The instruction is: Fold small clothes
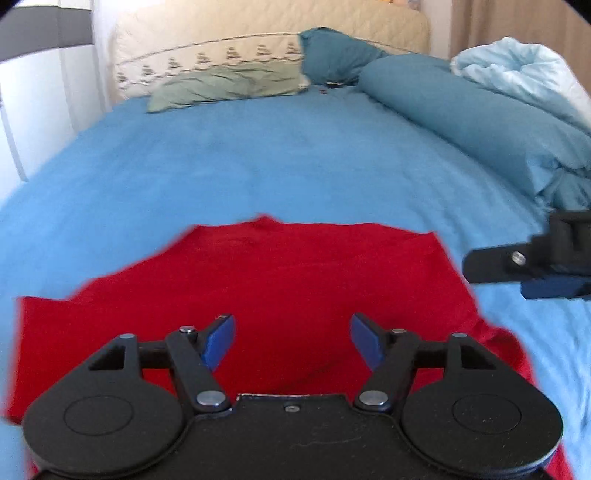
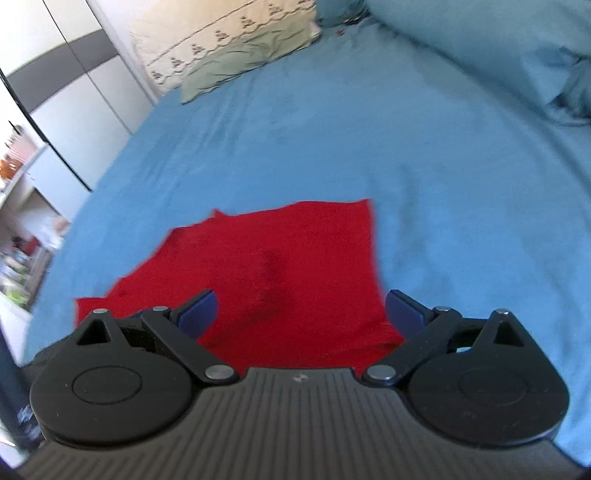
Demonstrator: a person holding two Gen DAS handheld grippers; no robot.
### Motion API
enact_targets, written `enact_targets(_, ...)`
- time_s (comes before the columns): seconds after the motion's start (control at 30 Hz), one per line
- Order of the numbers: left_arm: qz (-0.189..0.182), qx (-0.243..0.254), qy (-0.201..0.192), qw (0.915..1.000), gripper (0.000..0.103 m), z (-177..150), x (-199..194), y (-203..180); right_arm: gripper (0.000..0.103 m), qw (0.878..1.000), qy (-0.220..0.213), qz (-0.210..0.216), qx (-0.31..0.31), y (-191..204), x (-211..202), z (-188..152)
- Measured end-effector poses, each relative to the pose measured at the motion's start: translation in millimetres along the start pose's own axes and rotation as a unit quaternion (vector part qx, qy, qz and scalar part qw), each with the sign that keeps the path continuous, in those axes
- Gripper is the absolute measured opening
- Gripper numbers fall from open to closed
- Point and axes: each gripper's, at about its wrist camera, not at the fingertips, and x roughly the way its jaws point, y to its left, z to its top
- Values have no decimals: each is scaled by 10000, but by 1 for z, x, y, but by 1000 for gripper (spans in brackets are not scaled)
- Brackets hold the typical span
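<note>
Black linkage arms with blue pads form both sets of tongs. The left tongs stand released, pads spread wide with nothing between them, positioned over the near part of the red garment. The right tongs are likewise released and empty; the left pad sits over red fabric, the right pad over the garment's right edge. In the left wrist view the right tongs appear from the side at the right edge of the frame, just beside the garment's right side and above the bed sheet.

Garment position: spread flat on the blue sheet of the bed, near the bed's front edge, with a narrower far section and a part extending to the left.

Farther back: a pale green pillow and a teal pillow lie against the cream headboard. A bunched blue duvet runs along the right side. A white wardrobe stands to the left.
</note>
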Motion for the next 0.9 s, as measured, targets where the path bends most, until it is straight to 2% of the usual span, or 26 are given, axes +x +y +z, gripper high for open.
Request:
enact_targets(0.2,998,-140,282,9945,75,-32,-23,82,103,9992,388,98,36,43,49,-5)
enact_targets(0.27,1352,-253,429,9896,75,-48,-20,111,91,9993,369,9,18,51,64,-10)
enact_targets(0.3,1506,-298,485,9870,75,-55,-18,121,81,9993,366,-31,-3,55,72,-12)
enact_targets(0.4,1898,-521,614,9785,75,-74,-12,153,72,9988,357,-336,10,61,90,-18)
enact_targets(0.47,2005,-720,660,9748,75,-83,-10,168,67,9986,258,-464,15,62,95,-22)
enact_targets(0.5,2051,-850,719,9724,75,-85,-7,174,58,9982,217,-565,-33,65,97,-23)
enact_targets(0.53,2080,-965,779,9702,75,-87,-5,180,40,9974,178,-687,-122,67,97,-24)
enact_targets(0.6,2042,-1198,864,9677,75,-86,2,185,24,9957,167,-860,-312,72,97,-22)
enact_targets(0.7,1991,-1263,776,9687,75,-81,4,188,21,9949,-1,-858,-538,83,85,-10)
enact_targets(0.8,1971,-1207,668,9706,75,-77,2,184,20,9923,-385,-798,-863,96,63,10)
enact_targets(0.9,2002,-1305,711,9684,76,-70,8,186,20,9854,-768,-1082,-1064,92,37,28)
